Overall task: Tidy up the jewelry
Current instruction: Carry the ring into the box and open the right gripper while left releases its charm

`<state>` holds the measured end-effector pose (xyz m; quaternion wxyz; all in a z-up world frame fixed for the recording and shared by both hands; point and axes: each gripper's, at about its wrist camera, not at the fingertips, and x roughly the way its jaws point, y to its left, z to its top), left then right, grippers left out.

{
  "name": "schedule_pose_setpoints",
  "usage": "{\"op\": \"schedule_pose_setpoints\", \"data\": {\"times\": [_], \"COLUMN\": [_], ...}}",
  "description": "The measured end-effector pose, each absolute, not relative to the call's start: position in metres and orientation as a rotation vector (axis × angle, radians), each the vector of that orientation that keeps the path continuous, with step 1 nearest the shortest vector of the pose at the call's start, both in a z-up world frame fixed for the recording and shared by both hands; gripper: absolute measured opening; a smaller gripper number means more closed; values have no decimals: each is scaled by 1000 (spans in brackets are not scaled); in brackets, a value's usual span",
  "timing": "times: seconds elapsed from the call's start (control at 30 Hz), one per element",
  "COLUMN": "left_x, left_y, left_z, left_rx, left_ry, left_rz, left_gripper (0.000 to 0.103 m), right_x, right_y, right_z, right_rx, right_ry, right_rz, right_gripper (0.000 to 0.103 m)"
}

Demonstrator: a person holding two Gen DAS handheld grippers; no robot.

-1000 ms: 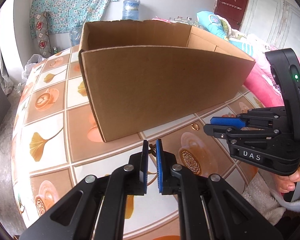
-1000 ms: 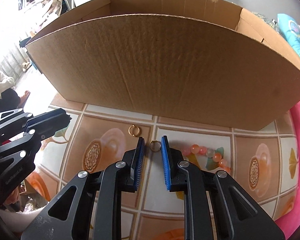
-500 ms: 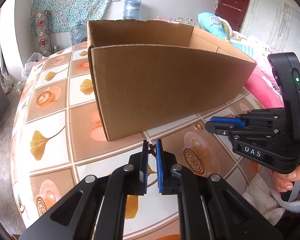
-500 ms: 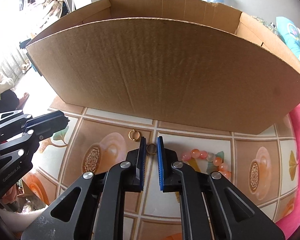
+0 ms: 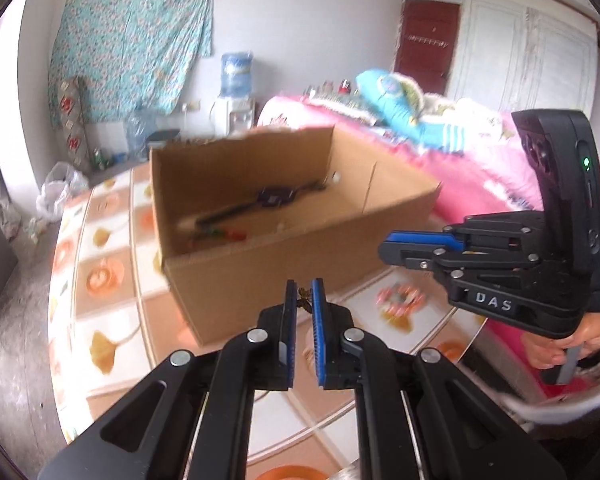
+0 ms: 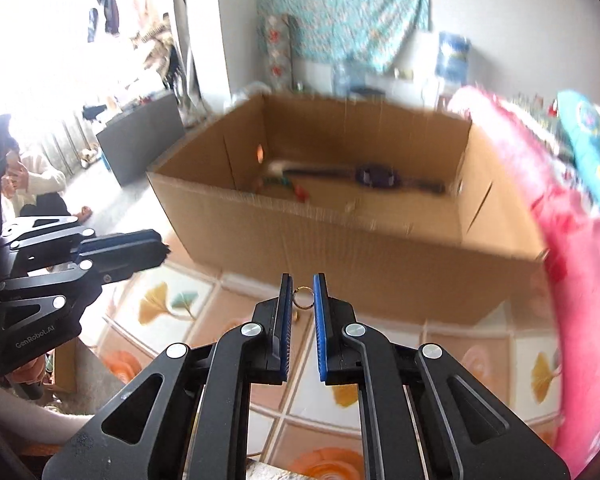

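The left gripper [image 5: 304, 294] is closed on a small gold-coloured trinket [image 5: 303, 299], pinched between its blue pads at lower centre of the left wrist view; its exact form cannot be made out. The right gripper [image 6: 303, 296] is clamped on a thin gold ring [image 6: 302, 297], which stands upright between the pads at lower centre of the right wrist view. Its jaws have just been closing, with the ring between them. Both grippers hang above the tiled tabletop [image 6: 180, 304], in front of the near wall of an open cardboard box [image 5: 284, 216] at centre frame. On the box floor lie a dark strap-like item [image 6: 374, 176] and some coloured beads [image 6: 296, 188], blurred. A hand [image 5: 568, 340] holds the right gripper's handle at right edge of the left wrist view.
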<state>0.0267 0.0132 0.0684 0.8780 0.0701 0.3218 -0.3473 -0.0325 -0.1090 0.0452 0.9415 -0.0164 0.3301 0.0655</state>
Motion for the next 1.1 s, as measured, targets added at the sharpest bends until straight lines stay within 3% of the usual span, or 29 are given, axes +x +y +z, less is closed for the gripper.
{"op": "schedule_pose_setpoints", "data": {"times": [0.1, 0.2, 0.43, 0.7, 0.97, 1.1], "left_x": [38, 66, 134, 156, 158, 156], "left_y": [1, -20, -82, -110, -114, -116], "left_z": [92, 97, 64, 38, 36, 38], "left_rx": [112, 103, 228, 291, 345, 363], "left_ry": [635, 679, 877, 977, 947, 929], "left_rz": [-774, -807, -735, -645, -569, -549], "left_gripper": [7, 7, 7, 8, 35, 41], "right_x": [-22, 15, 67, 79, 82, 81], "right_y": [-125, -148, -175, -184, -189, -193], "right_z": [72, 89, 64, 40, 43, 48], "right_rx": [-32, -1, 11, -18, -26, -19], "right_ry": [601, 643, 843, 923, 896, 874], "right_rz": [143, 169, 166, 160, 146, 132], "right_gripper": [9, 9, 9, 12, 22, 27]}}
